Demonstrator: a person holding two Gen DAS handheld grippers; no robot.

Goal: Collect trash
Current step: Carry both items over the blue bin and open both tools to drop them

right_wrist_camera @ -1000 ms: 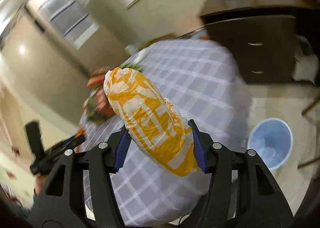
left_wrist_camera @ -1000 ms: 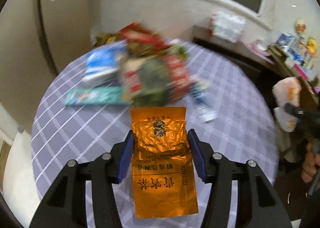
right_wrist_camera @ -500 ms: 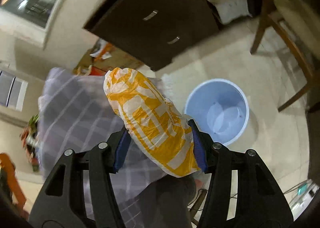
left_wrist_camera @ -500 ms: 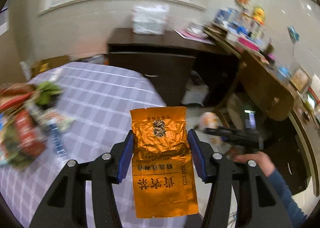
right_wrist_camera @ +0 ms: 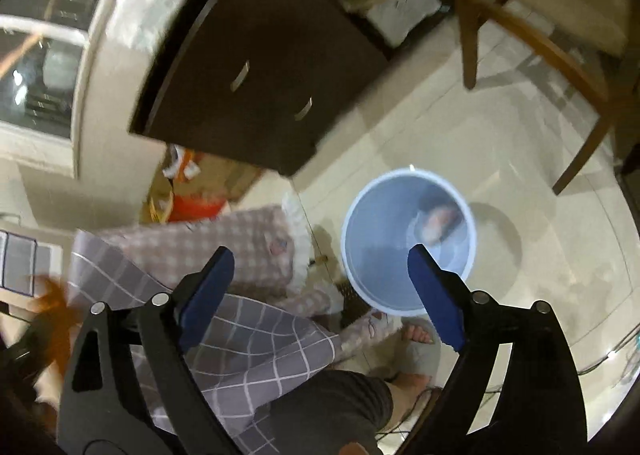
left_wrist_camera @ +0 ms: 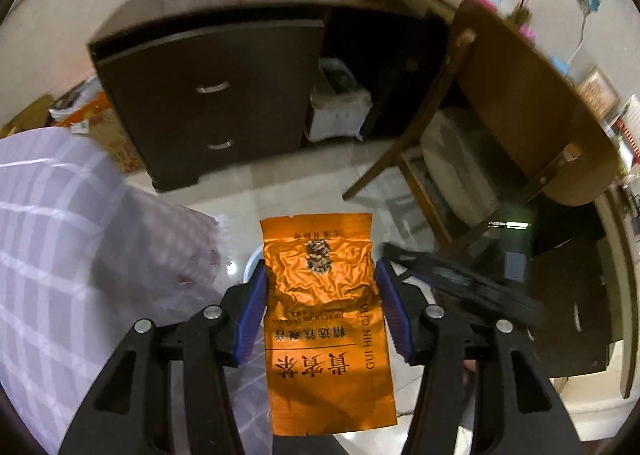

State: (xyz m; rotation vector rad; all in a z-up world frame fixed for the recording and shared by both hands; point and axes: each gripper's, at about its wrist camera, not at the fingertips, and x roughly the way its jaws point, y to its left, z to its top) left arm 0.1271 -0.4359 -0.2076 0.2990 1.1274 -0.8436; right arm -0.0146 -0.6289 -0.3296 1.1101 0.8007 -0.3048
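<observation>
My left gripper (left_wrist_camera: 320,275) is shut on an orange foil tea packet (left_wrist_camera: 324,319) with dark print, held upright over the floor past the table's edge. My right gripper (right_wrist_camera: 320,255) is open and empty above a light blue bin (right_wrist_camera: 384,251) on the floor. The yellow and white bag (right_wrist_camera: 438,221) lies blurred inside the bin. A sliver of the bin's rim (left_wrist_camera: 251,265) shows behind the packet in the left wrist view, and the right gripper's black body (left_wrist_camera: 460,287) is just right of my left fingers.
The table with its grey checked cloth (left_wrist_camera: 48,255) is at the left. A dark drawer cabinet (left_wrist_camera: 216,103) stands behind the bin, a wooden chair (left_wrist_camera: 452,159) to the right. My leg and sandalled foot (right_wrist_camera: 416,335) are beside the bin.
My right gripper has opened and the yellow and white bag has dropped into the bin. My left gripper has swung further right from the table toward the floor, still holding the packet.
</observation>
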